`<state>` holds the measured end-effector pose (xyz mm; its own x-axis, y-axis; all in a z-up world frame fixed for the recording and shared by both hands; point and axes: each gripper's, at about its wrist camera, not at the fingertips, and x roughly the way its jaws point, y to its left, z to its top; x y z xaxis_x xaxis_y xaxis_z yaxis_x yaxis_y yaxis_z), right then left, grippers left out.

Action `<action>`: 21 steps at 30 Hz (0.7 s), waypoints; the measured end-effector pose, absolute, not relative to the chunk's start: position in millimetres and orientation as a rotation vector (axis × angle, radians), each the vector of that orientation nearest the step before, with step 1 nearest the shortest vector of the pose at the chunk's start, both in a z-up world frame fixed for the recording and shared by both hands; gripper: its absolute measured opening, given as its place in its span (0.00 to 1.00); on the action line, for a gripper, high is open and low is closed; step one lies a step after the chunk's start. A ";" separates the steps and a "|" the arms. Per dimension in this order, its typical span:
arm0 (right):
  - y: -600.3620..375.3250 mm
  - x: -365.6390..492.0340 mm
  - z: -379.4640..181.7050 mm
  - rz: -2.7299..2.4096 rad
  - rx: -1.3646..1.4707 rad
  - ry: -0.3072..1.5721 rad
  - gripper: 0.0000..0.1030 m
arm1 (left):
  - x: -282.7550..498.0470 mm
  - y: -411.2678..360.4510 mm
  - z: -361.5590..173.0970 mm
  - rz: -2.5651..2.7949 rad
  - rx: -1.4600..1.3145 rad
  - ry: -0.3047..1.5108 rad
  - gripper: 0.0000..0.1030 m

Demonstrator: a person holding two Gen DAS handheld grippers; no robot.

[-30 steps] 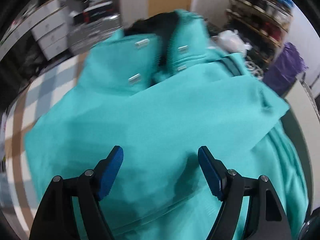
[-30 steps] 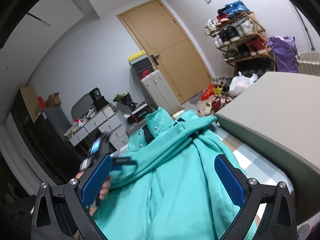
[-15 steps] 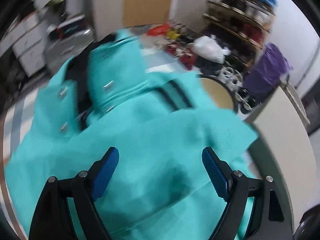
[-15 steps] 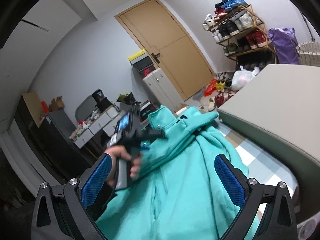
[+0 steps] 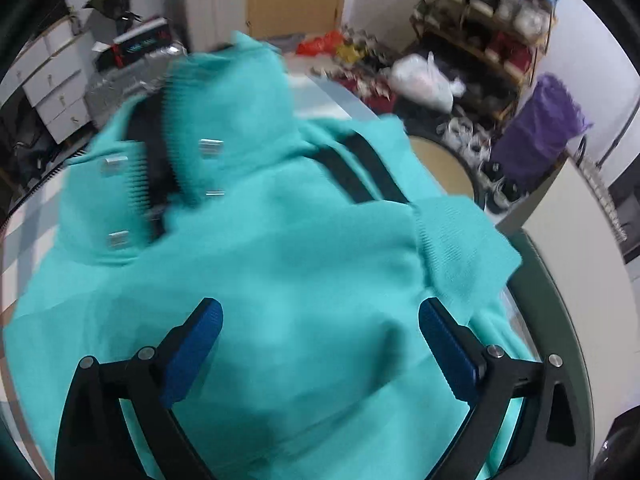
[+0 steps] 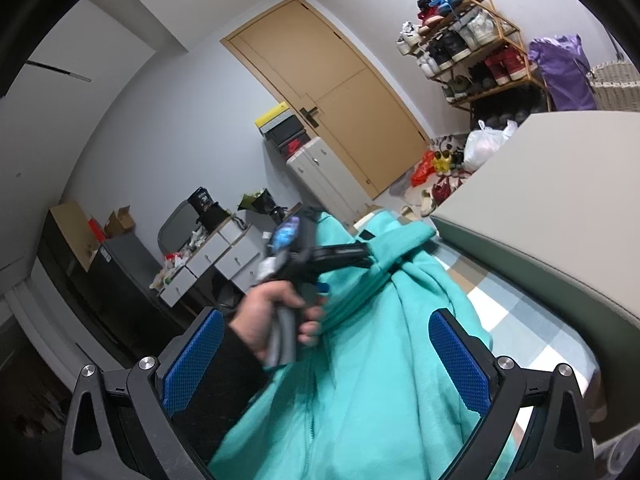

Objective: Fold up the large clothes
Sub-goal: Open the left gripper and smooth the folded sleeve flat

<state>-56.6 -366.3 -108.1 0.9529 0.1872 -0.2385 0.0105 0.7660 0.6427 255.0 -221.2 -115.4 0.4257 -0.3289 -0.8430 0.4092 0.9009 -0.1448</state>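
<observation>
On the left, the person's left hand point(image 6: 276, 316) holds the left gripper point(image 5: 320, 344) above the turquoise jacket point(image 5: 288, 264), its jaws spread wide after just opening, nothing pinched between them. The jacket lies heaped on the checked cover point(image 6: 516, 320), collar at the far end. On the right, the right gripper point(image 6: 324, 360) hangs near, jaws spread over the fabric, gripping nothing.

Crumpled teal jacket point(image 5: 304, 264), sleeve folded across

The left wrist view looks steeply down, close over the turquoise fleece jacket point(image 5: 304, 264). The right wrist view faces nearly level across it. Both share the wooden shoe rack point(image 6: 472, 52).
</observation>
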 end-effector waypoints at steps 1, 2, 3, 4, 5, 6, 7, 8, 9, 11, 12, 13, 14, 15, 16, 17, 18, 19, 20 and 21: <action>-365.9 -57.4 -107.7 0.101 0.695 0.296 1.00 | 251.0 -200.7 -115.9 -0.452 0.070 1.019 0.94; -365.1 -58.6 -107.4 0.101 0.694 0.293 1.00 | 249.6 -176.3 -112.7 -0.403 0.037 0.973 0.94; -363.7 -59.0 -107.0 0.099 0.692 0.289 1.00 | 245.0 -150.5 -110.9 -0.352 0.007 0.913 0.94; -362.7 -59.4 -106.6 0.099 0.689 0.288 1.00 | 244.3 -127.1 -112.9 -0.313 -0.022 0.869 0.94; -361.2 -59.6 -106.3 0.100 0.687 0.288 1.00 | 247.3 -97.9 -121.6 -0.283 -0.059 0.892 0.94; -359.3 -59.7 -106.3 0.100 0.685 0.289 1.00 | 250.2 -75.6 -133.9 -0.261 -0.094 0.939 0.94; -357.9 -59.6 -105.8 0.099 0.682 0.290 1.00 | 251.8 -54.4 -149.1 -0.227 -0.128 0.983 0.94; -355.4 -59.3 -105.1 0.099 0.677 0.291 1.00 | 253.6 -40.7 -161.4 -0.186 -0.145 1.007 0.94; -353.3 -58.6 -104.4 0.099 0.671 0.292 1.00 | 255.3 -30.1 -176.5 -0.157 -0.150 1.040 0.93; -347.1 -56.8 -102.3 0.099 0.648 0.295 1.00 | 257.9 -28.1 -196.9 -0.169 -0.095 1.061 0.91; -343.1 -55.2 -101.5 0.100 0.628 0.300 1.00 | 255.5 -33.9 -200.0 -0.160 -0.030 1.037 0.91; -339.9 -54.1 -100.9 0.098 0.612 0.305 1.00 | 252.8 -38.7 -202.7 -0.156 0.031 1.029 0.92; -335.8 -52.6 -100.1 0.093 0.589 0.311 1.00 | 251.6 -46.0 -203.3 -0.142 0.073 1.021 0.92; -333.7 -51.6 -100.0 0.089 0.574 0.315 1.00 | 250.6 -49.0 -200.4 -0.135 0.078 1.011 0.92; -331.1 -49.8 -99.8 0.082 0.555 0.321 1.00 | 248.3 -51.3 -196.4 -0.146 0.061 1.002 0.92; -329.0 -47.5 -99.8 0.073 0.536 0.329 1.00 | 243.9 -50.6 -185.5 -0.163 0.029 0.980 0.92; -327.7 -45.9 -100.6 0.067 0.524 0.336 1.00 | 236.5 -48.1 -178.0 -0.178 0.001 0.964 0.92; -326.4 -43.1 -101.2 0.066 0.514 0.347 1.00 | 227.2 -42.9 -168.1 -0.202 -0.037 0.942 0.92; -324.7 -39.6 -102.4 0.063 0.506 0.364 1.00 | 211.7 -36.5 -154.2 -0.231 -0.086 0.906 0.92; -323.6 -38.6 -103.6 0.063 0.504 0.372 1.00 | 198.7 -33.9 -143.8 -0.248 -0.121 0.874 0.92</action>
